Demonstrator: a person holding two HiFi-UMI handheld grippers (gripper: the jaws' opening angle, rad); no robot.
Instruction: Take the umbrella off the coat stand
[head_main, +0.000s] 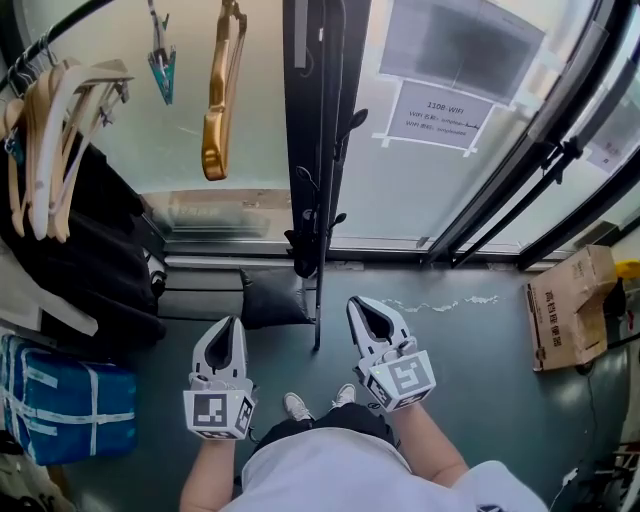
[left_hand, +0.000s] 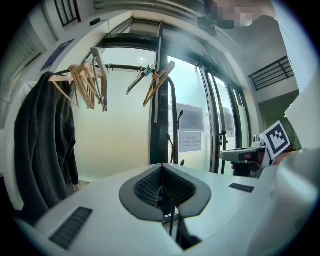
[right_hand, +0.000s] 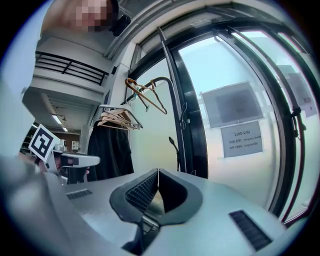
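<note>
Two closed, empty tools face the coat stand (head_main: 318, 205). Left gripper (head_main: 232, 324) has its jaws pressed together; ahead, what looks like the folded black umbrella (head_main: 304, 252) hangs low on the stand. Right gripper (head_main: 359, 305) is likewise pinched on nothing.

Cardboard box (head_main: 567, 305) on grey floor (head_main: 470, 385)

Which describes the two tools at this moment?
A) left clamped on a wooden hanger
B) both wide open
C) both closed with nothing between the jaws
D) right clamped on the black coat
C: in their own views, the left tool and the right tool each show jaws meeting at the tips, with nothing held between them.
</note>
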